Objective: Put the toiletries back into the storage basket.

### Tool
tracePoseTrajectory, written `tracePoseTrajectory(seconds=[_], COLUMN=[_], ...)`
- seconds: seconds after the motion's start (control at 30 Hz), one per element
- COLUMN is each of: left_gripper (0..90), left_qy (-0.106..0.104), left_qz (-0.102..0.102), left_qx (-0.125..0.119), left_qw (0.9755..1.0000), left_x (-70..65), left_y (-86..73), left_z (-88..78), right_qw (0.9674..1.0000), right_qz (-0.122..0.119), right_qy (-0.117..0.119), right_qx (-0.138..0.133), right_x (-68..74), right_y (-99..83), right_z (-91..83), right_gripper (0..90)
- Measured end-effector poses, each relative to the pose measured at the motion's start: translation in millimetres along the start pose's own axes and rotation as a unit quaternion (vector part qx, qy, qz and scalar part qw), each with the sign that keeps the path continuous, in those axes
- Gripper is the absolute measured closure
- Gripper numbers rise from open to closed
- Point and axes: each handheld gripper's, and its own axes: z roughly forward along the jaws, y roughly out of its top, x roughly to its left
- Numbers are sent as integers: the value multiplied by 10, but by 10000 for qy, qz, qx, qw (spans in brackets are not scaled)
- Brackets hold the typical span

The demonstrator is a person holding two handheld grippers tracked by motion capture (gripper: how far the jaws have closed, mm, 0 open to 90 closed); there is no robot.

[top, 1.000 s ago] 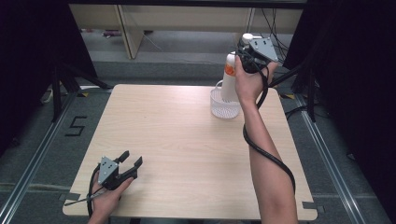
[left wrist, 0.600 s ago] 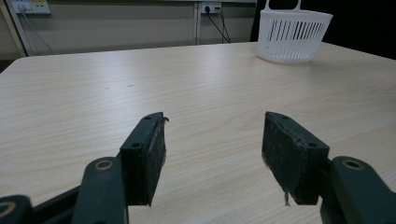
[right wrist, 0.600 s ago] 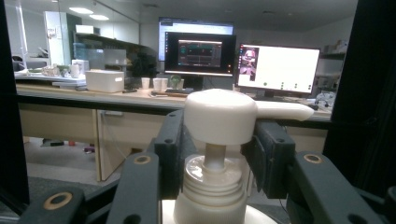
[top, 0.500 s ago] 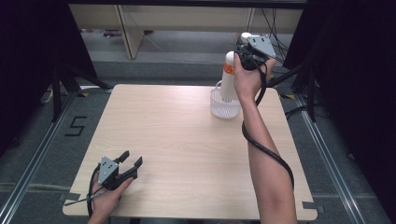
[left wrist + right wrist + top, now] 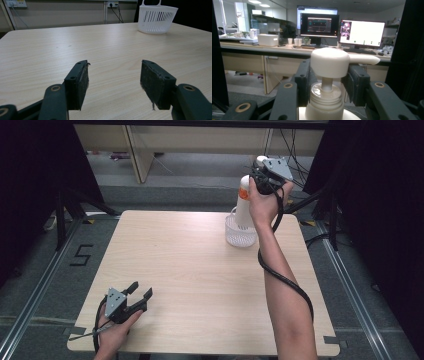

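The right gripper [image 5: 260, 176] holds the white pump bottle [image 5: 244, 205] by its neck, up over the white basket [image 5: 240, 234] near the table's [image 5: 190, 270] far right corner, not yet lowered in, while the left gripper [image 5: 140, 292] rests wide open by the near left corner.

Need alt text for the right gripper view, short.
A white plastic pump bottle fills the foreground, its neck clamped between the right claw's two black jaws, the pump head's spout pointing right. Behind it, out of focus, a long desk carries two lit monitors and paper cups.
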Motion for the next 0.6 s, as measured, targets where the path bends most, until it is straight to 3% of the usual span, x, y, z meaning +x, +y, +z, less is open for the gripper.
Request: tracePoseTrajectory(seconds=[0.6], left_gripper=[391], left_qy=[7], left_qz=[-2], left_qx=[-4], left_qw=[10000], left_x=[3], left_y=[0], left_z=[-2], right_qw=[10000], right_qz=[-43], right_qy=[-5], right_qx=[82], right_x=[4], right_y=[-53], right_z=[101], right_gripper=[601])
